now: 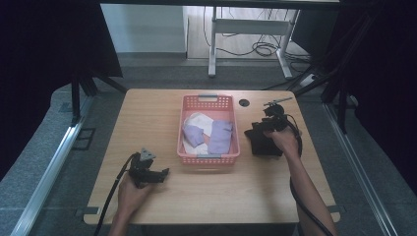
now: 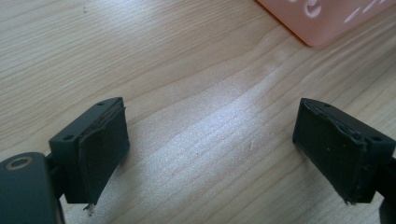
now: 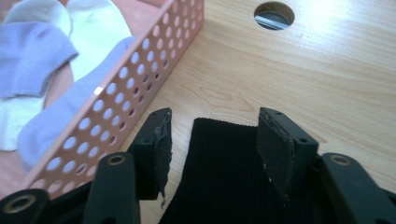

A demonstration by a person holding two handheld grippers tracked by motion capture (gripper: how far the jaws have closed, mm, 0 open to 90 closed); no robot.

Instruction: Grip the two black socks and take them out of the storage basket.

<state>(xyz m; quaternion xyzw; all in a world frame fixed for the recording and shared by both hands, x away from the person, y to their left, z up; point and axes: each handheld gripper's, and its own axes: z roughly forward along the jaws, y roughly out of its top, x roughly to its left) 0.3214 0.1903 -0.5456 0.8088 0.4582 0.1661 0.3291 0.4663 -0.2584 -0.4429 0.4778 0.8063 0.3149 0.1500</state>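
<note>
A black sock (image 1: 260, 143) lies flat on the wooden table (image 1: 147, 118), just right of a pink perforated basket (image 1: 180, 132). My right gripper (image 1: 258, 132) hovers low over it. In the right gripper view the right gripper (image 3: 215, 144) stands open, its jaws straddling the upper edge of the black sock (image 3: 219, 186) with the pads apart from the fabric. The basket wall (image 3: 116, 112) is close on the left; purple socks (image 3: 32, 60) and white socks (image 3: 98, 32) lie inside. My left gripper (image 1: 164, 173) rests near the table's front left, and in its own view the left gripper (image 2: 210, 149) is open over bare wood.
A round cable hole (image 1: 244, 103) sits behind the black sock, also seen as the hole (image 3: 274, 15) past the right jaws. A corner of the basket (image 2: 327, 18) shows ahead of the left gripper. Dark curtains and tripod legs flank the table.
</note>
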